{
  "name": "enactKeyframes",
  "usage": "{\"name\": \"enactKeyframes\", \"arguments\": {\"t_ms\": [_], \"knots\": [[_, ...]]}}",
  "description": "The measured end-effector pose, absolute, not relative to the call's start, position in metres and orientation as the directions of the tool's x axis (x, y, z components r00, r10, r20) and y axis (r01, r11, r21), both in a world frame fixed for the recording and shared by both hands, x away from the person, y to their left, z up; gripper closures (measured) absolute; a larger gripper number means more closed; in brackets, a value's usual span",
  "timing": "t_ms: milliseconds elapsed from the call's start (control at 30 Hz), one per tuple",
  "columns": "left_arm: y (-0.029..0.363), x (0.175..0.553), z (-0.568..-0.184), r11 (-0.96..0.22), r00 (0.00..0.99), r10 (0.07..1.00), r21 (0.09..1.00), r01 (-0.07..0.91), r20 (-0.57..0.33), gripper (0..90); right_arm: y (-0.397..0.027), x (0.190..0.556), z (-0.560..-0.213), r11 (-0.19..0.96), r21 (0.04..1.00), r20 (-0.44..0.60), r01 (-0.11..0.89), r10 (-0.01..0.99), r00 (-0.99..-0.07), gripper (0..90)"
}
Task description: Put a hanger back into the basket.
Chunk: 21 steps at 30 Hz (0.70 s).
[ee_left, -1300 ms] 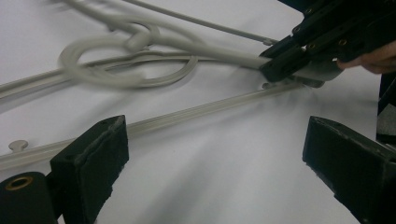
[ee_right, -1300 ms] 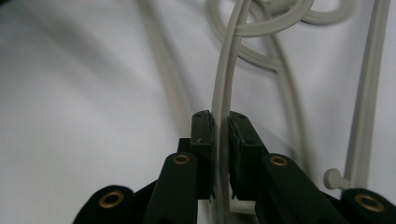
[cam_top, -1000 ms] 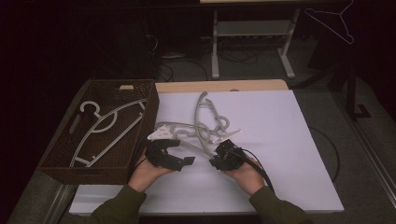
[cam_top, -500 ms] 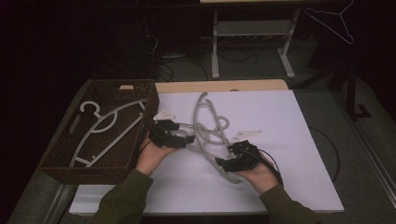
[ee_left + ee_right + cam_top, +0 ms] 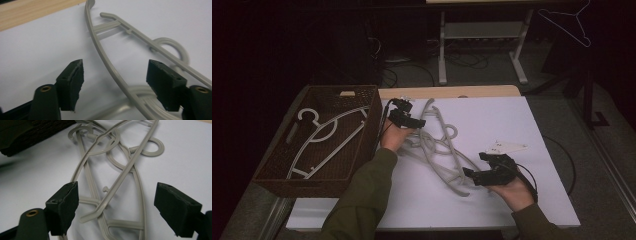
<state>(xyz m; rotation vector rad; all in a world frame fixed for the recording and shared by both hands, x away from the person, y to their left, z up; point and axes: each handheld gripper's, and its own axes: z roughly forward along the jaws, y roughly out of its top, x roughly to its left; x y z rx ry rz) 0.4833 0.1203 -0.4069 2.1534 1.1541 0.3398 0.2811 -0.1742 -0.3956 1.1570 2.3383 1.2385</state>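
A: Hangers (image 5: 439, 150), grey plastic ones, lie tangled in a pile in the middle of the white surface (image 5: 532, 120). How many are in the heap I cannot tell.

B: And the left gripper (image 5: 408, 120)?

A: It sits at the far left end of the pile, close to the basket. Its fingers (image 5: 71, 83) have just been closing, yet they stand apart with a clear gap. In the left gripper view one curved hanger arm (image 5: 105, 57) runs up between them, and neither pad presses on it.

B: So nothing is gripped there. The right gripper (image 5: 472, 176)?

A: At the near right end of the pile, low over the surface. Its fingers (image 5: 63, 206) have just been opening and are spread wide. The right gripper view shows the end of a hanger bar (image 5: 100, 207) lying between them, touching neither.

B: What is beside the pile?

A: A dark woven basket (image 5: 362, 90) stands at the left edge of the surface, just beside the left hand. A white hanger (image 5: 324, 137) lies flat inside it. Another hanger (image 5: 569, 20) hangs in the dark background at the top right.
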Motion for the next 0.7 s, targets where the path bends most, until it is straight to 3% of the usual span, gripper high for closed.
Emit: {"name": "enactKeyframes", "arguments": {"t_ms": [333,567,700], "knots": [[0.105,0.509,-0.430,-0.409,0.551,0.829,0.566,0.716,-0.099,49.8,-0.179,0.278,-0.397,0.312,0.787,0.136,0.533,0.754,-0.642,19.8],[0.101,0.509,-0.433,-0.404,0.539,0.837,0.558,0.725,-0.093,63.9,-0.182,0.277,-0.394,0.299,0.802,0.124,0.518,0.764,-0.633,21.6],[0.097,0.509,-0.434,-0.406,0.534,0.842,0.558,0.724,-0.080,66.8,-0.181,0.277,-0.392,0.298,0.810,0.115,0.505,0.764,-0.635,22.1]]}}
